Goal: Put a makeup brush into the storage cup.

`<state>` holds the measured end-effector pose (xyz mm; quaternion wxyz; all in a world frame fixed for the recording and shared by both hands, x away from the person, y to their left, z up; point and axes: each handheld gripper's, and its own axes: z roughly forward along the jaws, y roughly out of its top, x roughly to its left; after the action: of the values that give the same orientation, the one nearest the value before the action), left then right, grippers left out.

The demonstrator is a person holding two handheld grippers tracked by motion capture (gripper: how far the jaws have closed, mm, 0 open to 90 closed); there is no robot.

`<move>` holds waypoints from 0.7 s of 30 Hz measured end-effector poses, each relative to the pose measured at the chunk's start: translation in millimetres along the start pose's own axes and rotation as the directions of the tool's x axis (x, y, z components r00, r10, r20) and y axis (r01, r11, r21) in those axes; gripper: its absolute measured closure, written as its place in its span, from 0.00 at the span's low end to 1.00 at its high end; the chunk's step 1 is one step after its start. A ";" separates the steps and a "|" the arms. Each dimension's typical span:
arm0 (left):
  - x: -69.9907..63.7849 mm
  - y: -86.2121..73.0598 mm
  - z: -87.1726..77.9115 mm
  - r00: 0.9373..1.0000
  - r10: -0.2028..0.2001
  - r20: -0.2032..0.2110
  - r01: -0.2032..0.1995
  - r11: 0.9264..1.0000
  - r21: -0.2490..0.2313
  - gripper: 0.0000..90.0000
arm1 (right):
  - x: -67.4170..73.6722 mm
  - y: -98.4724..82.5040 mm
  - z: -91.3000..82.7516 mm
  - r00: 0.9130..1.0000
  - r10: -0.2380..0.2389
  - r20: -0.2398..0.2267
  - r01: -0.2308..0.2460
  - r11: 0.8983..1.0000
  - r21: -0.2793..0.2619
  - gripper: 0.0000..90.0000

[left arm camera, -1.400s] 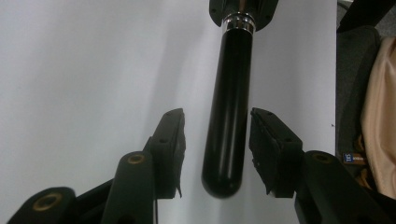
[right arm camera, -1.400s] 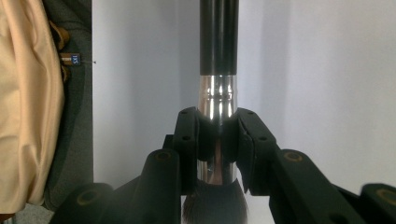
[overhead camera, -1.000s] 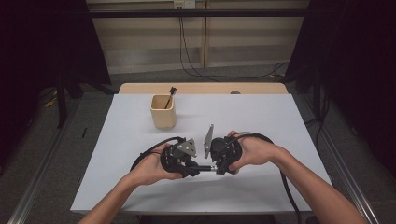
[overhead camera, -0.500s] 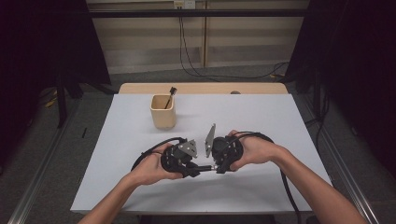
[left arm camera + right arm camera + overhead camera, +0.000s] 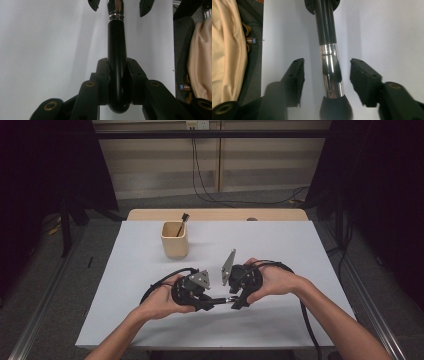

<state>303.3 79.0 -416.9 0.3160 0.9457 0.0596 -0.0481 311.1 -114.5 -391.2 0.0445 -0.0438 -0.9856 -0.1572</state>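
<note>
From above, the two grippers meet nose to nose near the front middle of the white table [image 5: 300, 245], with a makeup brush [image 5: 223, 299] bridging the little gap between them just above the surface. The left gripper [image 5: 210, 305] has one end of it, and the right gripper [image 5: 235, 301] sits around the other. A wooden cup [image 5: 175, 240] with another brush [image 5: 181, 223] standing in it is well back toward the far edge.

In the left gripper view the pads are squeezed right onto the glossy black handle [image 5: 117, 75], close to its rounded butt end, so that side has a proper grip.

In the right gripper view the jaws have just been opening. The pads [image 5: 298, 75] stand clear on both sides of the shiny metal ferrule [image 5: 330, 72], not touching it, with the dark bristles [image 5: 335, 108] down by the camera.

My guess on handling: it's a light thing with a stiff handle, but that lacquer and chrome look slippery. The bristles are soft and would crush, so I'd grab the black handle or the ferrule, never the head.
</note>
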 end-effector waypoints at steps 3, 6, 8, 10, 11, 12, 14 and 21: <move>0.9 -0.6 -1.6 1.000 -0.007 -0.005 0.007 1.000 -0.006 0.83 | -0.1 -1.6 -1.2 1.000 0.011 0.011 -0.010 1.000 -0.019 0.39; 0.7 -1.5 -4.8 1.000 -0.010 -0.008 0.010 1.000 -0.016 0.83 | -1.3 -4.7 -2.8 0.999 0.021 0.029 -0.020 0.999 -0.049 0.29; 1.0 -3.0 -7.5 1.000 -0.008 -0.009 0.008 1.000 -0.020 0.83 | -1.9 -7.5 -5.4 0.998 0.052 0.039 -0.050 0.997 -0.061 0.24; 0.5 -5.1 -9.3 1.000 -0.020 -0.017 0.019 1.000 -0.022 0.83 | -2.5 -11.4 -8.3 0.997 0.066 0.046 -0.062 0.995 -0.081 0.20; 0.9 -6.4 -10.4 1.000 -0.023 -0.015 0.023 0.999 -0.024 0.83 | -2.1 -12.5 -9.4 0.995 0.082 0.052 -0.077 0.993 -0.086 0.16; 0.8 -8.1 -11.7 0.999 -0.029 -0.015 0.028 0.999 -0.027 0.83 | -2.6 -14.3 -10.4 0.994 0.082 0.065 -0.076 0.992 -0.097 0.15; -0.7 -9.6 -13.9 1.000 -0.020 -0.024 0.020 1.000 -0.022 0.83 | -1.3 -17.8 -12.2 0.993 0.092 0.077 -0.084 0.991 -0.103 0.15; -3.5 -16.1 -19.5 0.999 -0.034 -0.033 0.033 0.999 -0.036 0.83 | -1.3 -29.5 -16.5 0.989 0.128 0.080 -0.115 0.981 -0.155 0.05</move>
<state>298.6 103.3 -410.5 0.3309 0.9394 0.0818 -0.0365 310.7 -147.7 -384.8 0.0065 -0.1141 -0.9675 -0.2255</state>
